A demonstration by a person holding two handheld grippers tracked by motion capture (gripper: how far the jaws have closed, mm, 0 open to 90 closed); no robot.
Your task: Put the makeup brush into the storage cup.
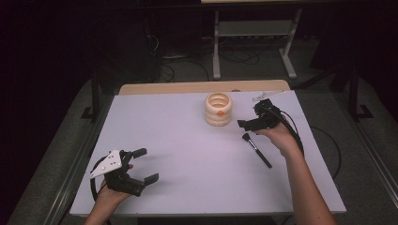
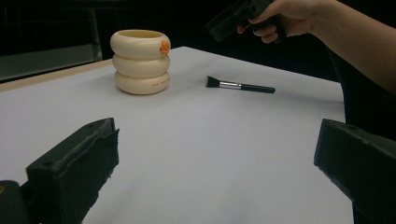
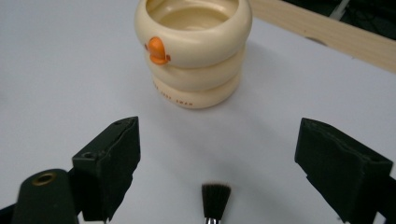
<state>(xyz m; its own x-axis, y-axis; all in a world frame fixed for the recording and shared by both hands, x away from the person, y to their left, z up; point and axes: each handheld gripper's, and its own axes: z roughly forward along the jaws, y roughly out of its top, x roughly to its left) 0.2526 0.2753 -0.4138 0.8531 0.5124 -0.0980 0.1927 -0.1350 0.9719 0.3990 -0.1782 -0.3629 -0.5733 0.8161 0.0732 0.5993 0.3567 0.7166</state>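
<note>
With its jaws wide and empty above the brush (image 3: 215, 195) lying on the tabletop (image 1: 187, 154), the right hand-held gripper (image 1: 248, 124) could, if lowered off-centre, roll the probably round handle aside or nudge the nearby ringed cup (image 1: 218, 108), while the left hand-held gripper (image 1: 143, 165) rests wide apart.

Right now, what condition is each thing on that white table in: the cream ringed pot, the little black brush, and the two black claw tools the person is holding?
Cream ringed pot with an orange knob: upright, open-topped, looks empty.
Black-handled brush: lying flat on the table, bristles toward the pot, not held.
Left gripper: jaws open, holding nothing.
Right gripper: jaws open, above the brush's bristle end, holding nothing.
</note>
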